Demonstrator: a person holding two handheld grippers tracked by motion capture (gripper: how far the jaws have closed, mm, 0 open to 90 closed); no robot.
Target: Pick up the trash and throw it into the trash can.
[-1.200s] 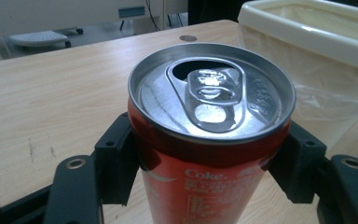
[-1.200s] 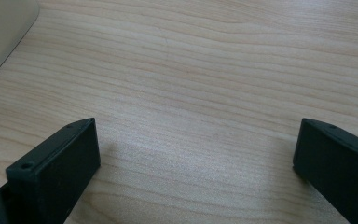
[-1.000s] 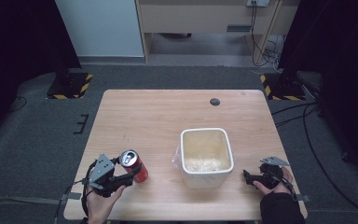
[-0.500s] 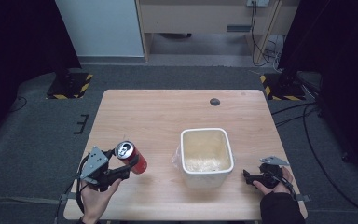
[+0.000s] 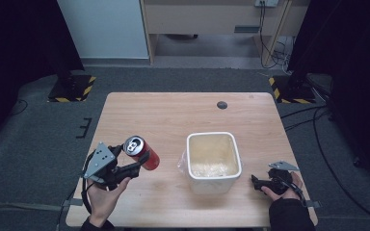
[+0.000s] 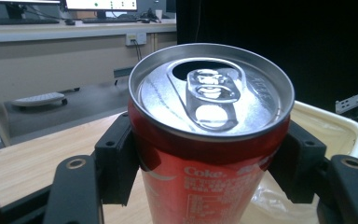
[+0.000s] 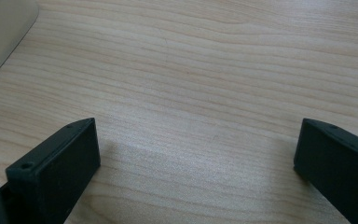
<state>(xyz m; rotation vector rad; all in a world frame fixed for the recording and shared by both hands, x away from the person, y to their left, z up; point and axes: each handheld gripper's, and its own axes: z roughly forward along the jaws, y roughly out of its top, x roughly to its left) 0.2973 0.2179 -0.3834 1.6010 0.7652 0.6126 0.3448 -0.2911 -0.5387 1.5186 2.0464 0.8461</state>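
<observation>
Two tools are at work over the wooden bench. The left tool is clamped on a red Coke can — in the left gripper view its two black jaws press against opposite sides of the can, whose silver lid shows an opened mouth beside the pull tab. In the high view the can is held off the bench near the front-left part, tilted, with its lid turned toward the far left and its base toward the white tub. The tub stands just right of the can, apart from it, with crumpled clear plastic against its left wall. The right tool sits low by the bench's front-right corner, right of the tub; in the right gripper view its jaws stand wide apart with bare wood between them.
</observation>
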